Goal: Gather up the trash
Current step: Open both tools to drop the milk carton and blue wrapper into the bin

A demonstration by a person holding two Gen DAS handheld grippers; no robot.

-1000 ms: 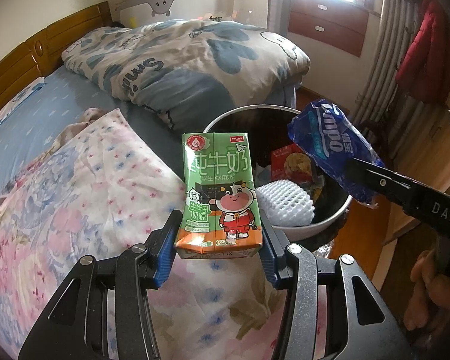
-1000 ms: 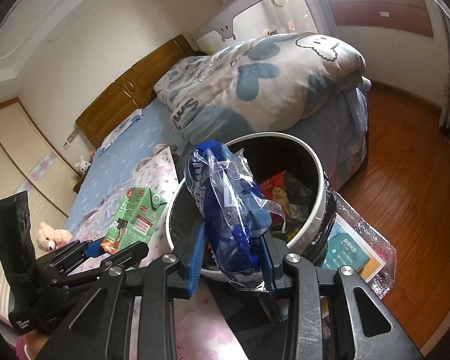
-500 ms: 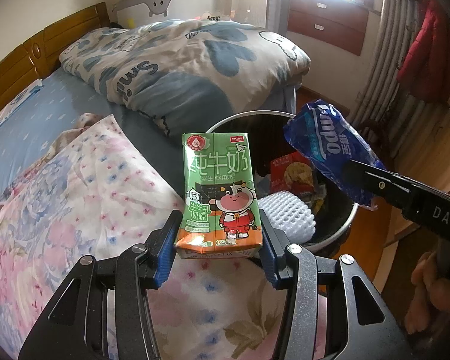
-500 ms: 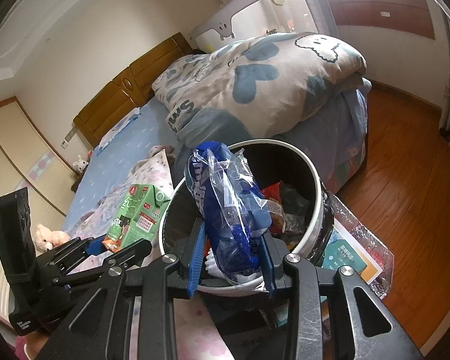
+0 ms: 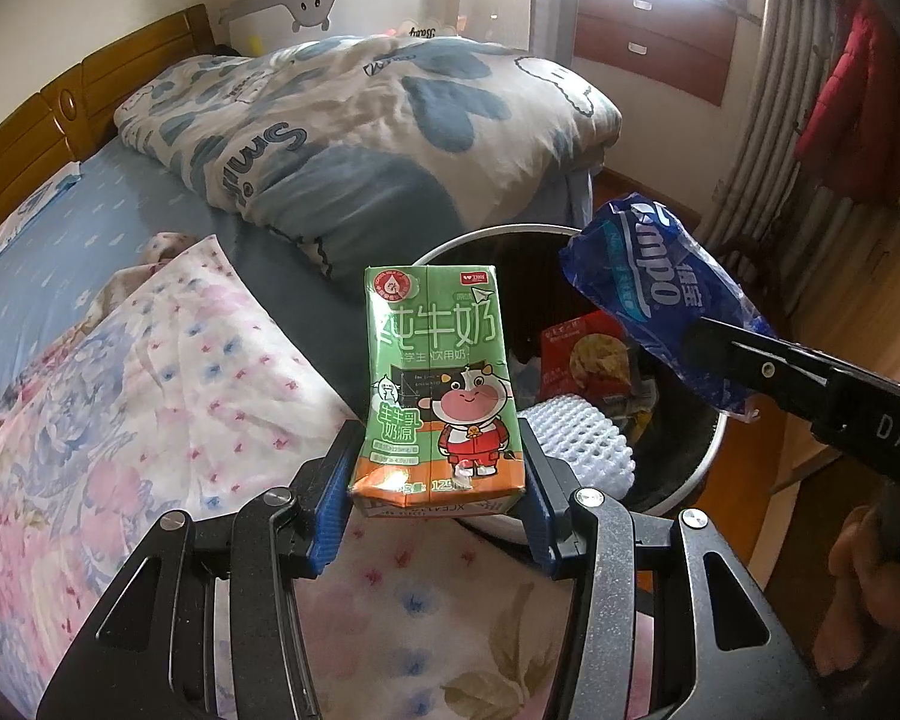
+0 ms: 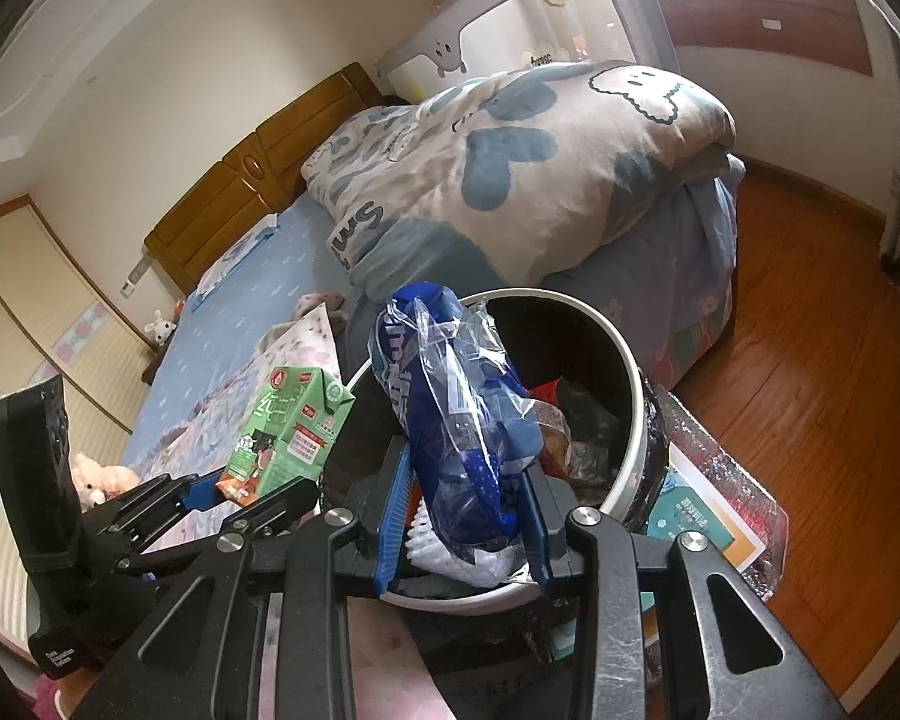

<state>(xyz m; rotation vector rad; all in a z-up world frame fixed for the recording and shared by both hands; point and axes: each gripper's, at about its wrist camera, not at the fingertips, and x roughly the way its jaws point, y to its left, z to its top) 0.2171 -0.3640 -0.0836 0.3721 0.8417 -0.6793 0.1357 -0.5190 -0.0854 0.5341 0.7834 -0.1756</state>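
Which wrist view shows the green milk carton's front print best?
The left wrist view: the milk carton faces the camera, clamped in the left gripper. The right wrist view shows it small, turned side-on.

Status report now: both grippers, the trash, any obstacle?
Left gripper shut on milk carton. Right gripper shut on blue wrapper, over bin. No obstacle seen.

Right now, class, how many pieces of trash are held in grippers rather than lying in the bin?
2. The green milk carton is clamped in the left gripper; the crumpled blue plastic wrapper is in the right gripper, over the round white-rimmed bin.
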